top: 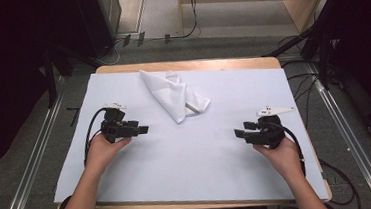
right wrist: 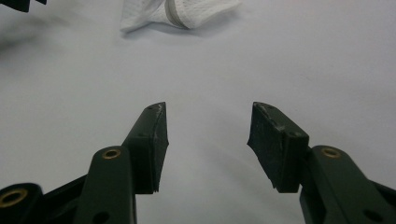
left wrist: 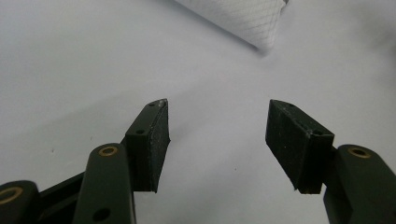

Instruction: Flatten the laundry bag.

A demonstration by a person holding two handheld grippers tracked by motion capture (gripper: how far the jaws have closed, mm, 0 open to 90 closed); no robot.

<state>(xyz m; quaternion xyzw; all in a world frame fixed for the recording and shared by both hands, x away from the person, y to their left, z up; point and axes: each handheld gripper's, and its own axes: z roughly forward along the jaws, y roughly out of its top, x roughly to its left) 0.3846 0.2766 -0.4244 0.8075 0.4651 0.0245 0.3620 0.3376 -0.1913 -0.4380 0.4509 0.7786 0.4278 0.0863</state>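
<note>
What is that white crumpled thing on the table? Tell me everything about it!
It is a white cloth, soft-looking and loosely folded into a rough triangle, with one corner pointing toward the person. Up close, the left gripper view shows a fine diamond-grid weave, and the right gripper view shows a grey strip across a fold. It lies flat and rumpled on the white table cover, toward the far side, near the middle. Nothing touches it except the cover; both hand-held grippers are apart from it.

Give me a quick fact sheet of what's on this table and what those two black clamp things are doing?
Surface: table covered by a white sheet
Item: crumpled white cloth, toward the far side, near the middle
Left gripper: jaws open, holding nothing, apart from the cloth
Right gripper: jaws open, holding nothing, apart from the cloth
Hands: one on each gripper, pointing toward each other
</note>
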